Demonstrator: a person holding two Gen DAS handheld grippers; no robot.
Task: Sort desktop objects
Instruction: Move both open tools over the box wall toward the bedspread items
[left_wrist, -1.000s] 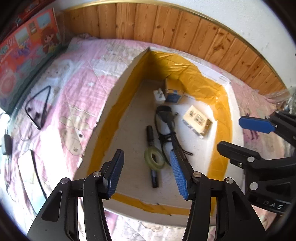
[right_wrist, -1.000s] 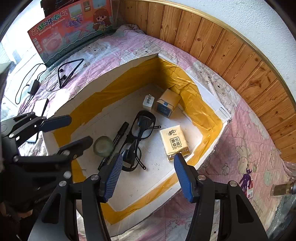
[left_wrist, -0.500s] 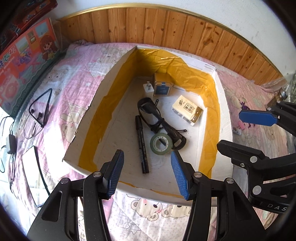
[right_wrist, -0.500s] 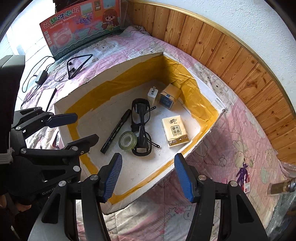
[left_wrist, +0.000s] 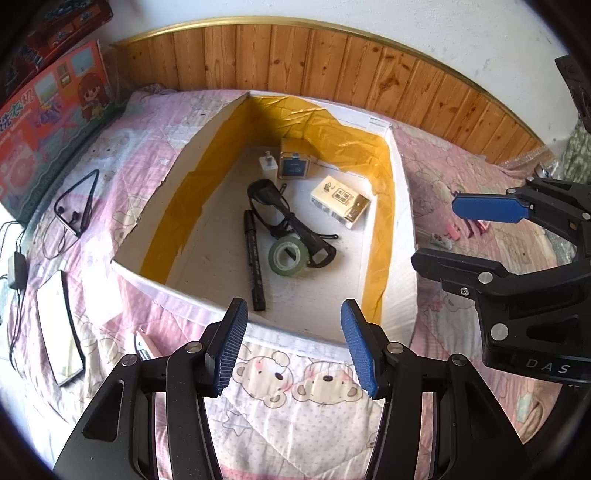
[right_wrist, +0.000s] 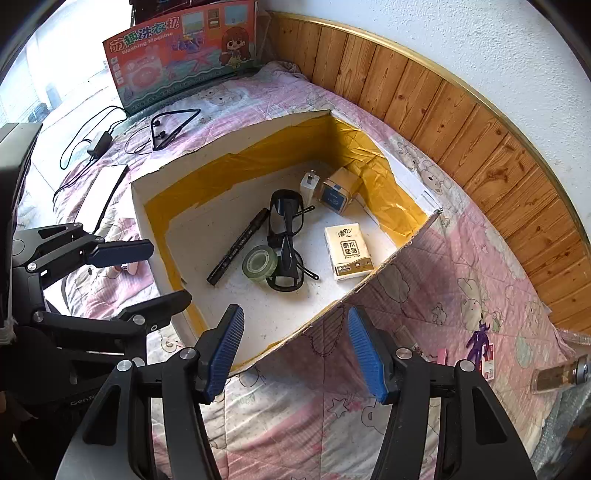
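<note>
Both grippers hover over a pink bear-print quilt, jaws spread wide and empty: the left gripper just before the near wall of a white tray lined with yellow tape, the right gripper at its near right corner. In the tray lie a black marker, a tape roll touching black glasses, a tissue pack with Chinese print, a white plug and a small box. The far left toy box reads "Washing Machine". The right gripper's body shows "DAS".
</note>
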